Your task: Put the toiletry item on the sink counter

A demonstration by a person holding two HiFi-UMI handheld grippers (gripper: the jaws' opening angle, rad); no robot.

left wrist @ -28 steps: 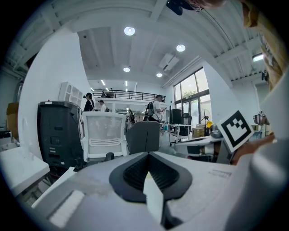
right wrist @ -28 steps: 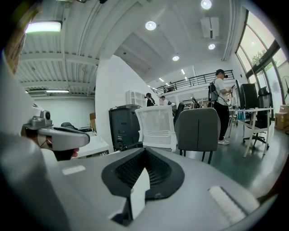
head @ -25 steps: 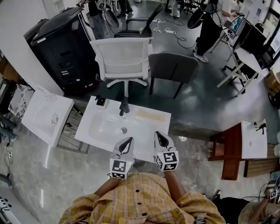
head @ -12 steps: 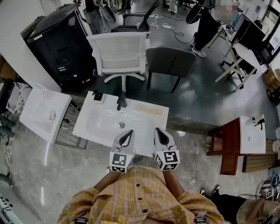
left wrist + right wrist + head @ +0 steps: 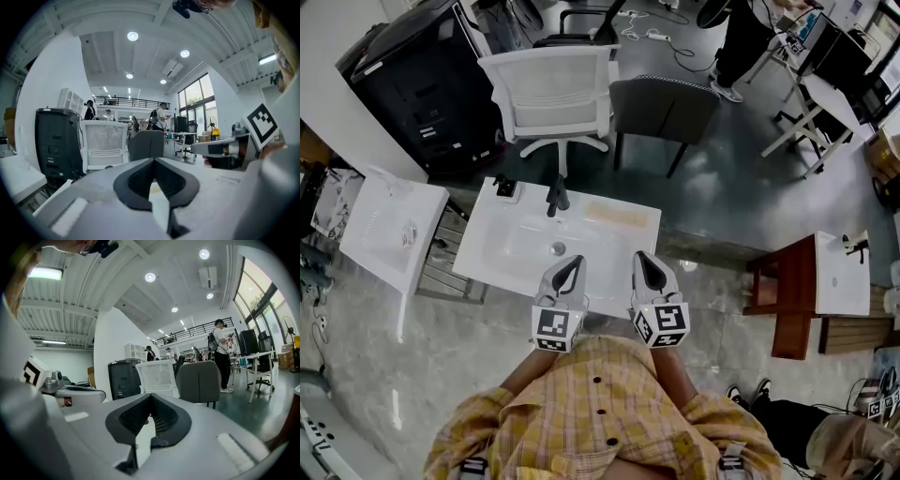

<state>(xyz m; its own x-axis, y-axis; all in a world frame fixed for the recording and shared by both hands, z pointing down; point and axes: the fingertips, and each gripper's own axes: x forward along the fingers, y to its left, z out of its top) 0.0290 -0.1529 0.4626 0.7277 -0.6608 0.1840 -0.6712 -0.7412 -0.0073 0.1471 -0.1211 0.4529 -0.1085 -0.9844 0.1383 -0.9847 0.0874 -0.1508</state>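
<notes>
The white sink counter (image 5: 619, 253) lies below me, its black faucet (image 5: 555, 195) at the back rim. On it, right of the faucet, lies a flat pale tan item (image 5: 614, 214). A small dark item (image 5: 504, 187) rests on the back left corner. My left gripper (image 5: 571, 270) and right gripper (image 5: 645, 268) hover side by side over the counter's front edge. Both are shut with nothing between the jaws. The left gripper (image 5: 152, 161) and the right gripper (image 5: 150, 397) each show their dark pads meeting at the tip, pointing across the sink toward the chairs.
Behind the sink stand a white mesh chair (image 5: 548, 89), a grey chair (image 5: 666, 108) and a black cabinet (image 5: 403, 80). A second white basin (image 5: 389, 230) sits to the left, a wooden table (image 5: 787, 309) with another basin (image 5: 842, 286) to the right. A person (image 5: 750, 33) stands far back.
The sink and chairs have slid slightly up and left in the head view. Both grippers stay shut, side by side over the front edge.
</notes>
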